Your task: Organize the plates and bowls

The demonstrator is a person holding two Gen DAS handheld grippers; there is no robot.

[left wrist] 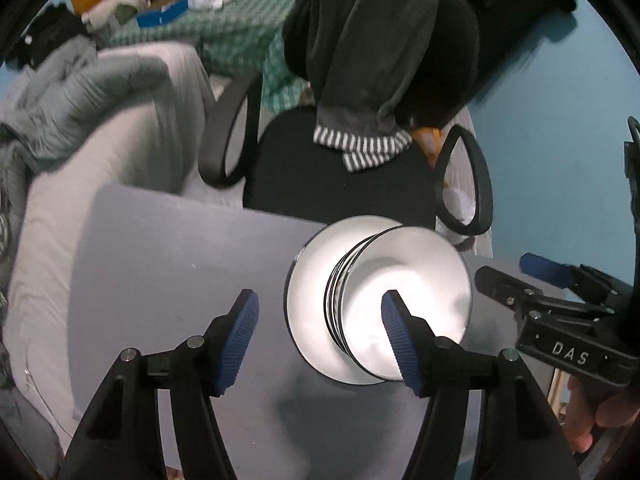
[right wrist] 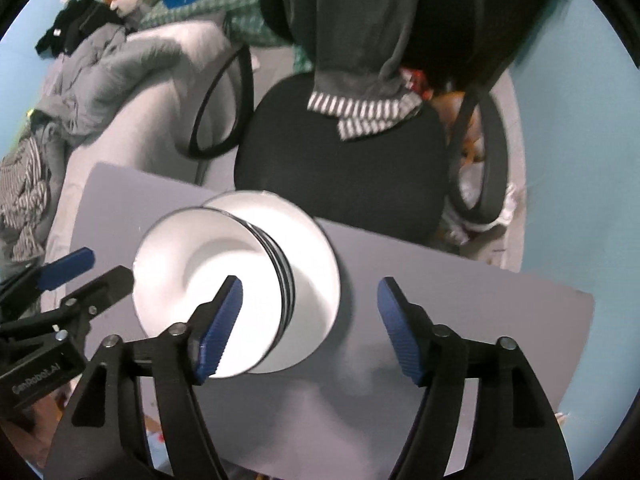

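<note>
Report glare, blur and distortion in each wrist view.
Left wrist view: glare whitens the stacked dishes, hiding surface detail; the table edge bows from fisheye; the chair and bedding are soft with blur. Right wrist view: the same dishes are overexposed, the background is smeared, and dark vignetting rings the corners.

Open right claw (empty) above stacked bowls w/ plate
</note>
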